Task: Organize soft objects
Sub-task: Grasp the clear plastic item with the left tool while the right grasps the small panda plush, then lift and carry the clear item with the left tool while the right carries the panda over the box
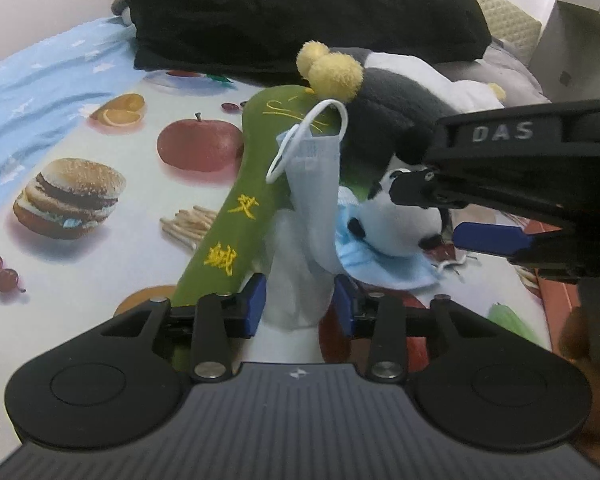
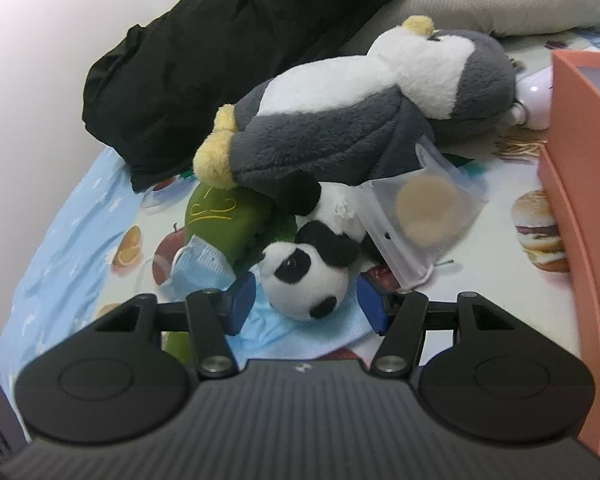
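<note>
Left gripper [image 1: 300,304] jaws apart, straddling a white cloth lump with the pale blue pleated face mask [image 1: 314,184] just ahead, long axis running away from the tongs; right gripper [image 2: 306,304] jaws apart around small black-and-white panda plush [image 2: 304,276], pads not pressing; each hand nearest its own item.

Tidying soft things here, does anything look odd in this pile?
A blue face mask stands upright, draped against the green plush instead of lying flat. The penguin toy sprawls across the panda.
</note>
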A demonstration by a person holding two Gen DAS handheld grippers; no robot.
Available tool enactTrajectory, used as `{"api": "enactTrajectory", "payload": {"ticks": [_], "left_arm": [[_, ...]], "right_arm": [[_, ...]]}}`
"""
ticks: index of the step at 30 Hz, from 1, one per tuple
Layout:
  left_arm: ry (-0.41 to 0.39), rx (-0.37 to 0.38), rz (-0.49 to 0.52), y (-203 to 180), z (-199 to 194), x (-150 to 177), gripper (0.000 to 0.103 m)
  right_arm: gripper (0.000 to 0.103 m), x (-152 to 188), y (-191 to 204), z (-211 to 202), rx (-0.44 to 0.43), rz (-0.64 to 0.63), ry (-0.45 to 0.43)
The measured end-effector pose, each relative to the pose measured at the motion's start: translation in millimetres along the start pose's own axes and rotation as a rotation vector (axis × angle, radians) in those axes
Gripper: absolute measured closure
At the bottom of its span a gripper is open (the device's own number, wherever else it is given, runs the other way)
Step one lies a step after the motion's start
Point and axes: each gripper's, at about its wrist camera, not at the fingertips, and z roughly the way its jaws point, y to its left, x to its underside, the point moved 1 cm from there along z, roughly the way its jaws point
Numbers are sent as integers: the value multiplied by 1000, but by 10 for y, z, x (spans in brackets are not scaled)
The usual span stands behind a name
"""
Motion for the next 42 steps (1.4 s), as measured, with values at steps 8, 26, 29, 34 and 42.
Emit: {"api": "enactTrajectory", "payload": {"ticks": [8,26,29,34,42], "left_arm": [[-14,-7,50,7,81,-45,79],[3,54,31,155,-358,74,89],[20,65,40,174,-495,137,89],[31,84,65,212,-713,265,89],[123,165,107,166,-968,566,88]], "right_arm": [[43,-33,3,294,-23,4,33],[46,178,120,-354,23,-88,1],[46,287,123,-522,35,-104,0],[46,572,110,-794,52,-132,11],[46,1037,-61,-1150,106,-175,81]]}}
